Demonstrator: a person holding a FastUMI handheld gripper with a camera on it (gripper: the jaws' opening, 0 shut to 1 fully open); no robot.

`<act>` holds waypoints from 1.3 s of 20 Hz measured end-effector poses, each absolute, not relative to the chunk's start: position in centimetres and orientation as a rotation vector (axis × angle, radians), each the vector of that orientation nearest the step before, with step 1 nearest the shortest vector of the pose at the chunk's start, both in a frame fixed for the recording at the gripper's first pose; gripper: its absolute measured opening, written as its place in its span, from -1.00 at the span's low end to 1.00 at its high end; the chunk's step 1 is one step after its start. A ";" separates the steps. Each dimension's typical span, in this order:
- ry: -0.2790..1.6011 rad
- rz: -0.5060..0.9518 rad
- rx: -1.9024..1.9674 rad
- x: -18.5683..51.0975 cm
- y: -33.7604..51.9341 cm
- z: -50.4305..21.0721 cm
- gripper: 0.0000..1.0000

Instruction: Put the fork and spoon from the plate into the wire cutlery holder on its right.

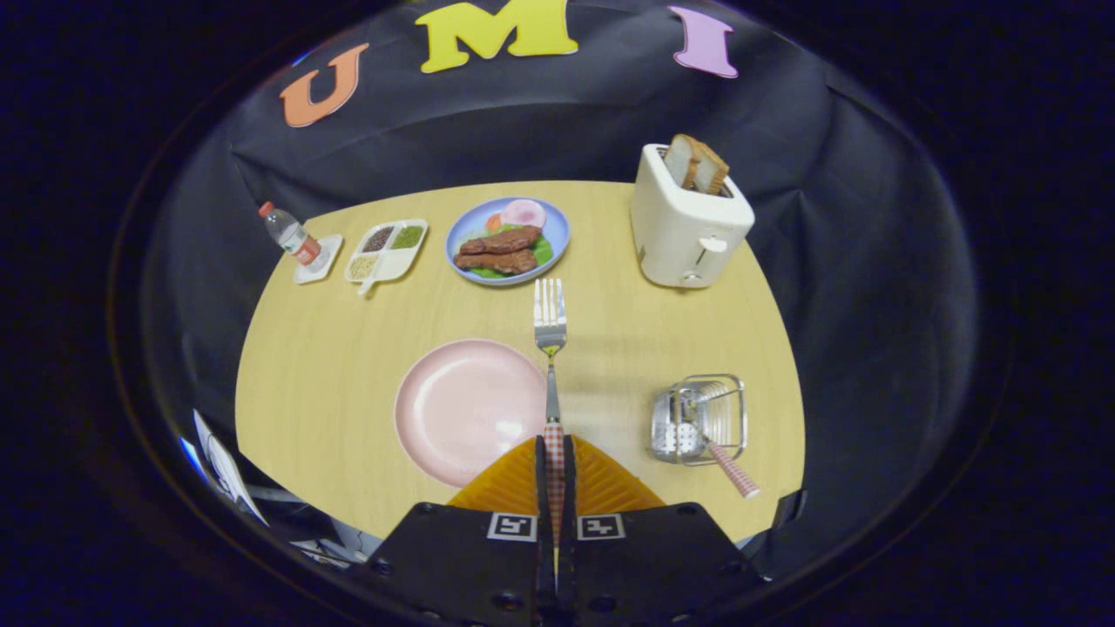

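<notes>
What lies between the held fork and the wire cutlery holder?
Nothing visible. The tool is shut on the fork, held beside the empty pink plate. Only bare table separates it from the wire cutlery holder, where a checked-handled utensil sits.

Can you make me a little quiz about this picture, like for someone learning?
1. True or false: the fingers are shut on the fork.
2. What already sits in the wire cutlery holder? A) spoon B) knife C) bottle
3. Fill in: the pink plate lies ___ the holder, seen from the fingers.

Key: 1 true; 2 A; 3 left of.
</notes>
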State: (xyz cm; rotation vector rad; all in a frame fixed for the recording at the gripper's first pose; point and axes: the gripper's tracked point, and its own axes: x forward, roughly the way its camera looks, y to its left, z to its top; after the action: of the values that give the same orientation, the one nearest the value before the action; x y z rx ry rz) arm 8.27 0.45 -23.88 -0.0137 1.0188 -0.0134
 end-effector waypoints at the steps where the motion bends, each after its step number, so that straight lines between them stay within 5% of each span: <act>1: 1.018 -0.019 -0.013 8.5 -0.8 -23.1 -0.96; 10: 1.141 -0.076 -0.056 6.7 -9.6 -22.1 -0.96; 26: 1.556 -0.082 0.154 3.3 -10.5 -26.3 -0.96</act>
State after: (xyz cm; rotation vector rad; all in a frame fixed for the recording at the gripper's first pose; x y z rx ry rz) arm 3.25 -10.51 -26.32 0.1536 1.5560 -0.0817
